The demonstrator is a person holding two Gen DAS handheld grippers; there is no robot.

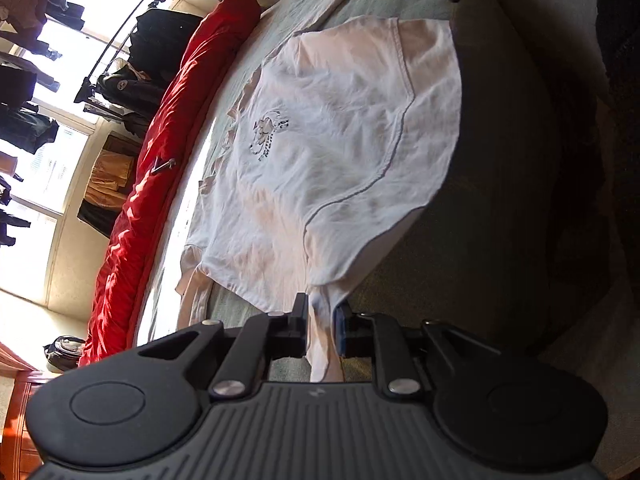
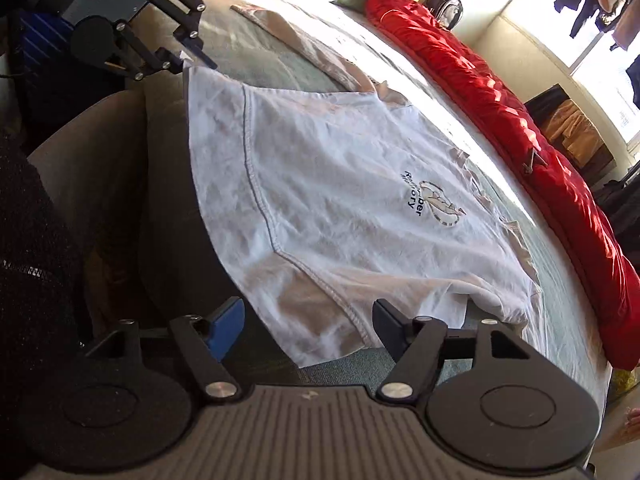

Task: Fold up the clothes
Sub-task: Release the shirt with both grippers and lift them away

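Left hand-held gripper (image 1: 321, 320) clamped; right hand-held gripper (image 2: 308, 322) spread wide.

Landmark: white T-shirt (image 2: 352, 208), spread on grey-green bed cover (image 2: 260, 60).
- Far side: red quilt (image 2: 480, 92) runs the full length as a long ridge; a bare strip of cover lies between.
- Near side: bed edge drops to dark open floor.
- Beyond one end: another pale garment (image 2: 280, 20) lies on the cover.

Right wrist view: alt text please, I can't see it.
The right gripper hangs open at the near hem of a white T-shirt spread on a bed. The left gripper pinches its far corner; a red quilt lies beyond.
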